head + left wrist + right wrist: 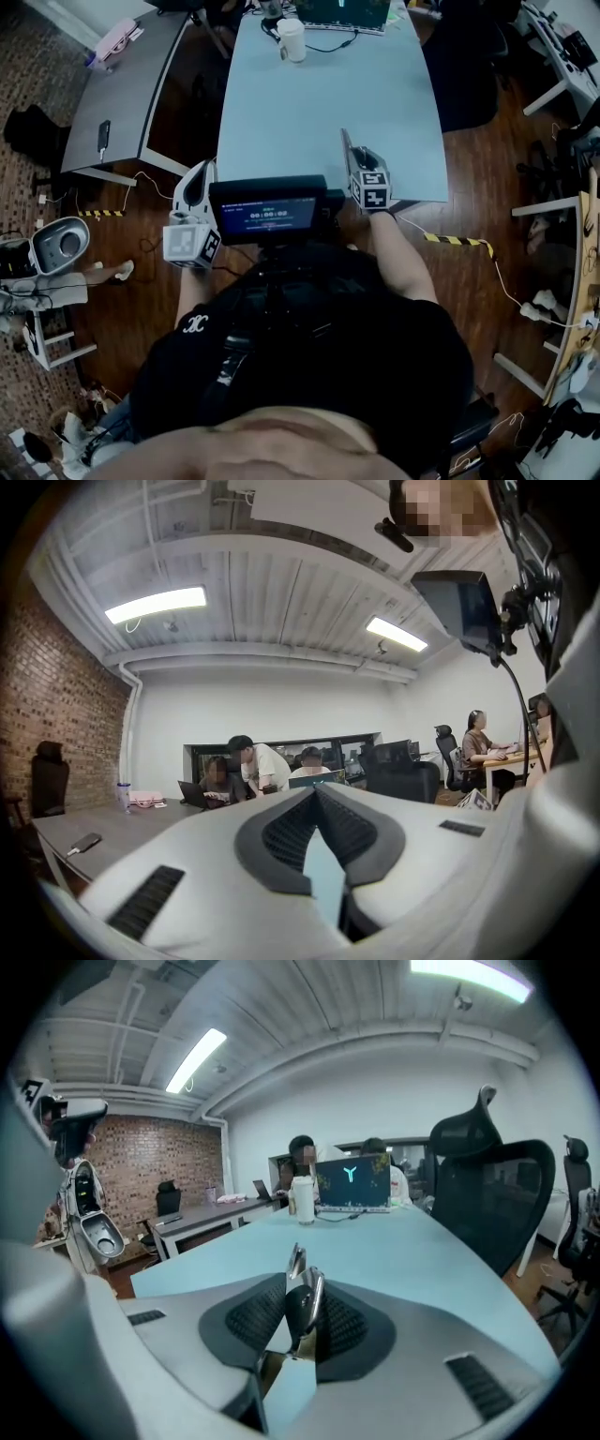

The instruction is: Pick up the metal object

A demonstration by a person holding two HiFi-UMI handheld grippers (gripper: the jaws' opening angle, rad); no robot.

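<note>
My right gripper [353,153] hovers over the near edge of the pale blue table [319,103]. In the right gripper view its jaws are shut on a small shiny metal object [307,1299], a clip-like piece standing upright between the dark pads, with its top sticking out above the right gripper [300,1288]. The object is lifted off the table. My left gripper [202,176] hangs off the table's near left corner; in the left gripper view the left gripper [316,792] has its pads together with nothing between them.
A white cup [292,40] and a laptop [342,14] stand at the table's far end. A grey desk [122,94] with a phone [103,139] lies to the left. A black office chair [487,1194] is on the right. People sit at the back of the room.
</note>
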